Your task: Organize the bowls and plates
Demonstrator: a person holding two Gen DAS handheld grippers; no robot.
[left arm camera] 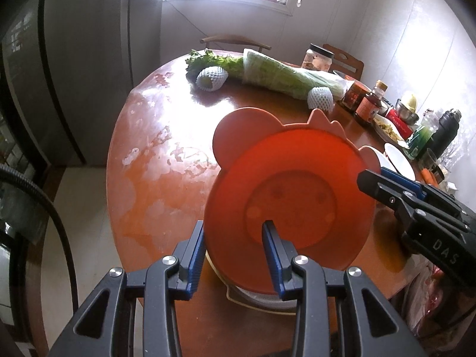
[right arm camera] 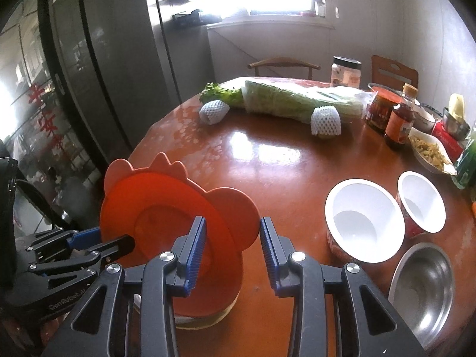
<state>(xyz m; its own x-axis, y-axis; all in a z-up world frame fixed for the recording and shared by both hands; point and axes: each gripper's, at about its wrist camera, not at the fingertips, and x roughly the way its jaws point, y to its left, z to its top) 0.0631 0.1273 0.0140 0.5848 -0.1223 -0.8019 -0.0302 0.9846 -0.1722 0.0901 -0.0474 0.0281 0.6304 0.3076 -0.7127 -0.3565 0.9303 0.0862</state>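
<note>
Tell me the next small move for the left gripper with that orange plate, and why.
Probably lower the left gripper a little and level the orange plate onto the stack beneath. The plate hangs tilted, pinched at its rim, right above those cream and white dishes, so settling it there looks the shortest step. The right gripper is empty.

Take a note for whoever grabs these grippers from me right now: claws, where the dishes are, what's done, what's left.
Left claw: straddles the rim of the orange plate, which stands tilted over a stack; I can't tell whether the grip is firm.
Right claw: open, empty, near the plate's other side.
Two white bowls and a steel bowl sit loose on the table.
Done: stack begun.
Left: probably lay the orange plate flat on the stack, then gather the bowls.
</note>
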